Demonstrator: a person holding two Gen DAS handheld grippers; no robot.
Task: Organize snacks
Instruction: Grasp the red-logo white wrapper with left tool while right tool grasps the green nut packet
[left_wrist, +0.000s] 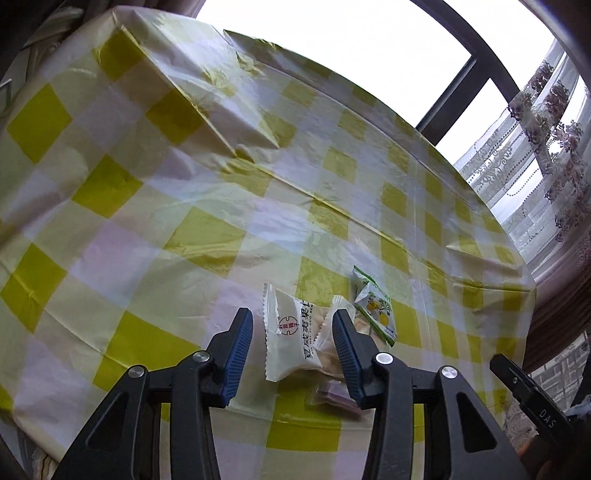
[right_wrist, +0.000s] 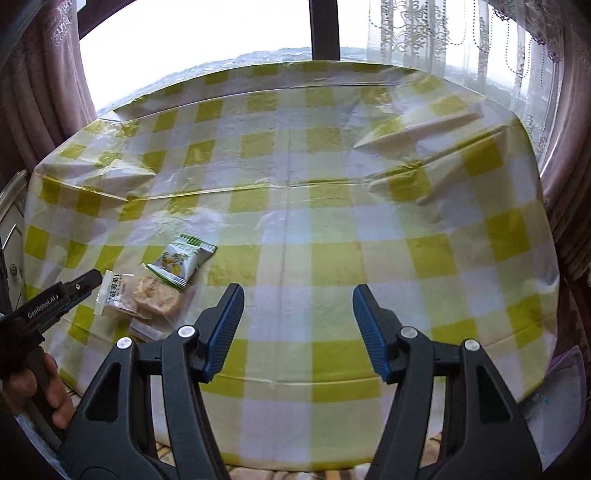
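Note:
Several snack packets lie bunched near the front of the table. A white packet with red and black print (left_wrist: 293, 338) lies between my left gripper's (left_wrist: 293, 325) open fingers. A clear cracker packet (left_wrist: 330, 352) lies beside it, a green-and-white packet (left_wrist: 375, 308) to its right, and a small clear packet with a purple sweet (left_wrist: 334, 398) nearer me. The right wrist view shows the same pile: white packet (right_wrist: 114, 295), cracker packet (right_wrist: 157, 295), green packet (right_wrist: 181, 262). My right gripper (right_wrist: 298, 295) is open and empty over the cloth, to the right of the pile.
A yellow-and-white checked plastic cloth (left_wrist: 184, 206) covers the table, with raised creases at the far side. Windows and lace curtains (left_wrist: 535, 147) stand behind. The table's front edge (right_wrist: 295, 384) is near my right gripper.

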